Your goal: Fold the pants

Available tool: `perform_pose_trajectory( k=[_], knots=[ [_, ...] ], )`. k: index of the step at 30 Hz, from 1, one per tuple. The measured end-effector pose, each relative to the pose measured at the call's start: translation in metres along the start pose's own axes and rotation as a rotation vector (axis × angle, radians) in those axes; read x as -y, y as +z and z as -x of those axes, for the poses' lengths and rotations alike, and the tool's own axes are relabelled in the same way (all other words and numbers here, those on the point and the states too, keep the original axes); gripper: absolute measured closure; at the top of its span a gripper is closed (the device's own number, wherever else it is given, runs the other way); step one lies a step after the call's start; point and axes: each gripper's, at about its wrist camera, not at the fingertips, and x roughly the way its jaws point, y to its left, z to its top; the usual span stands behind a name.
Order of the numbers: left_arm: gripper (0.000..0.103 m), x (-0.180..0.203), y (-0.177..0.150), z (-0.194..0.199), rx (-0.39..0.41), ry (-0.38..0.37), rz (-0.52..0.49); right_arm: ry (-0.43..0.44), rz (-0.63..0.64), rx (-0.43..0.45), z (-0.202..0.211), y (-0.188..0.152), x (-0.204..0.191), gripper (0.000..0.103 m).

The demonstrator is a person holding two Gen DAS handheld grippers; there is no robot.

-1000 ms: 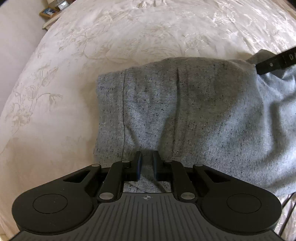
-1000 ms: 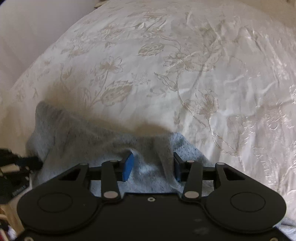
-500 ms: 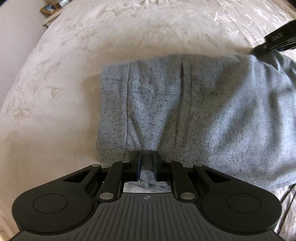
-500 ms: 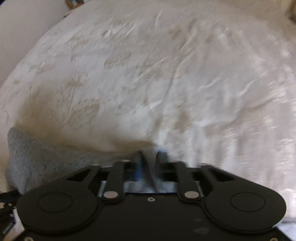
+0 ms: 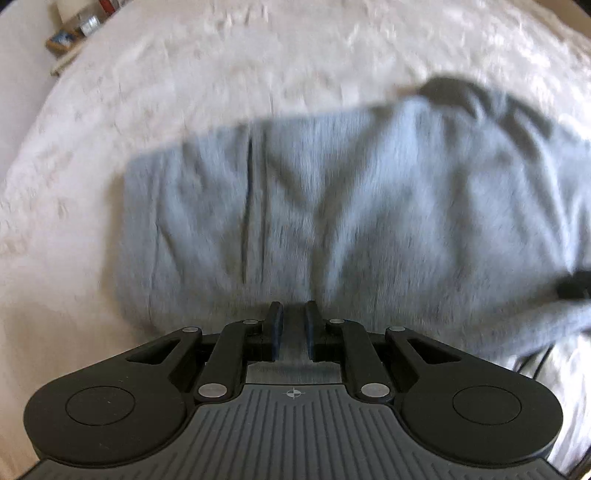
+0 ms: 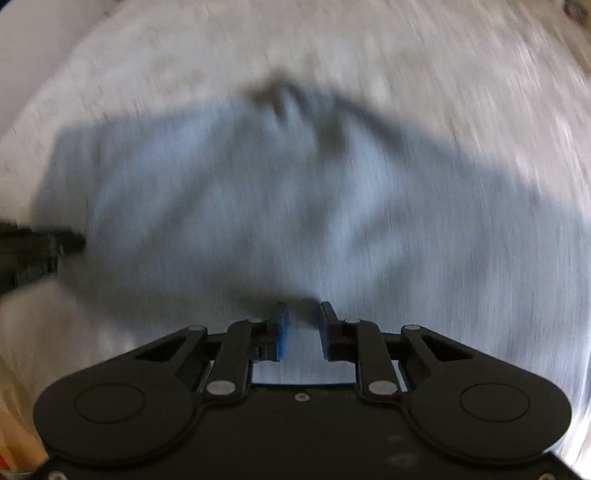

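Note:
Grey flecked pants (image 5: 369, 206) lie across a white embroidered bedspread (image 5: 184, 74), blurred by motion. My left gripper (image 5: 293, 321) is shut on the near edge of the pants, with cloth pinched between its narrow jaws. In the right wrist view the pants (image 6: 258, 206) spread out ahead, with a raised crease at their far side. My right gripper (image 6: 303, 321) has grey cloth filling the gap between its blue pads, and its jaws are closing on it. The left gripper's tip (image 6: 37, 247) shows at that view's left edge. A dark piece of the right gripper (image 5: 574, 286) shows at the left wrist view's right edge.
The bedspread (image 6: 406, 55) stretches wide beyond the pants on all far sides. A small wooden stand with a few items (image 5: 74, 29) sits past the bed's top left corner. A pale wall runs along the left.
The right gripper's jaws have narrowed onto the cloth and swept across, dragging it, so the pants now fill its view. The left gripper shifted a little, still pinching its edge.

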Motion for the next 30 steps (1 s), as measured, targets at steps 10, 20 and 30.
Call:
perform_pose_trajectory(
  k=[10,20,30],
  knots=[
    [0.089,0.028,0.011,0.03,0.065,-0.033,-0.013,-0.029,-0.115,0.135,0.045,-0.04,0.029,0.082],
    [0.089,0.095,0.101,0.022,0.143,-0.155,0.014,-0.067,-0.201,0.204,0.063,-0.036,0.097,0.082],
    [0.089,0.122,0.186,-0.048,0.021,-0.03,0.155,-0.089,-0.275,0.221,0.074,-0.051,0.182,0.082]
  ],
)
